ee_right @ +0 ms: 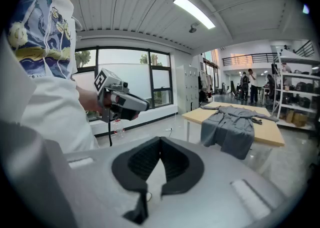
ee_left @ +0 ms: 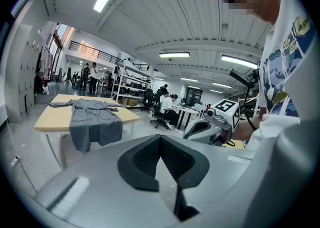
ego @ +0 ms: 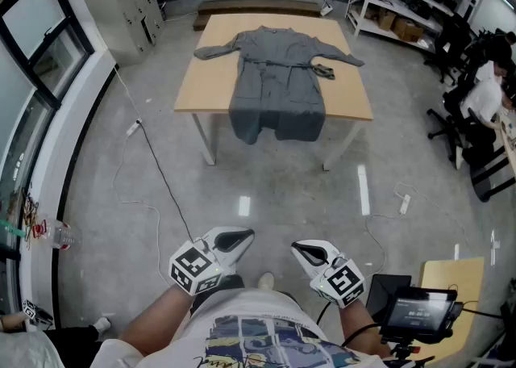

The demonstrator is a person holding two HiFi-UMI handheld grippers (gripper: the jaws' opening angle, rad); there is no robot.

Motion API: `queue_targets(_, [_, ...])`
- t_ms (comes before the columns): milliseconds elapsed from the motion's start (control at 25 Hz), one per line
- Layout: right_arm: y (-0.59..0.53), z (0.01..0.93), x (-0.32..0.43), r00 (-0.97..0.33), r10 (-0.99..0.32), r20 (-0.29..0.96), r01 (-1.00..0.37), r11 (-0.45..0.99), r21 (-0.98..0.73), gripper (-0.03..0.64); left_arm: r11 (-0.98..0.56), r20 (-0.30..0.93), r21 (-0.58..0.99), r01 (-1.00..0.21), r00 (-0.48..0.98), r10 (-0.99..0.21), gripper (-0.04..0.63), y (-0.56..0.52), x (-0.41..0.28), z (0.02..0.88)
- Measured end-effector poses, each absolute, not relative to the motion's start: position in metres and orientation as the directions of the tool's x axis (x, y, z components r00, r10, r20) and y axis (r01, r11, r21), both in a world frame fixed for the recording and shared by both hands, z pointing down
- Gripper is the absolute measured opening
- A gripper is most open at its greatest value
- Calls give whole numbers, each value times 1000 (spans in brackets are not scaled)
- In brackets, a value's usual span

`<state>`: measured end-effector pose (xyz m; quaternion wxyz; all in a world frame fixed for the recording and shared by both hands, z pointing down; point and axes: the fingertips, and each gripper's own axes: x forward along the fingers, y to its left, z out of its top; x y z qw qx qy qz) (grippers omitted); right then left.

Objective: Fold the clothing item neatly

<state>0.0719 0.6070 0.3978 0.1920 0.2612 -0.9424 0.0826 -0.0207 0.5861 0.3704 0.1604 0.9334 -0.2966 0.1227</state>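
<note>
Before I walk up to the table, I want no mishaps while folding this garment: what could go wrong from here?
1. The grey garment hangs over the near edge of the table; a pull could slide it off.
2. A cable crosses the floor left of the path: possible trip.
3. A small dark item lies beside one sleeve and might get folded in.

A dark item [ego: 324,71] beside the garment [ego: 278,88] is too small to identify.

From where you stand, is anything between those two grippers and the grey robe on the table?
Nothing visible blocks it. Only open concrete floor lies between the left gripper, the right gripper and the grey robe on the wooden table; a thin black cable trails along its left.
</note>
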Motion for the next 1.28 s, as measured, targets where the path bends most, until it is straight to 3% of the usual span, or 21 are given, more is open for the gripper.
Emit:
queue_targets(880, [535,397,-40,-710,-568,417,-634,772,-28,18,-773,267,249,-583,809,-524,8,526,-167,373])
queue_targets(1280, [490,412,-43,-687,-547,478,-651,755,-72,18,-775,296,297,-558,825,-481,8,475,-168,392])
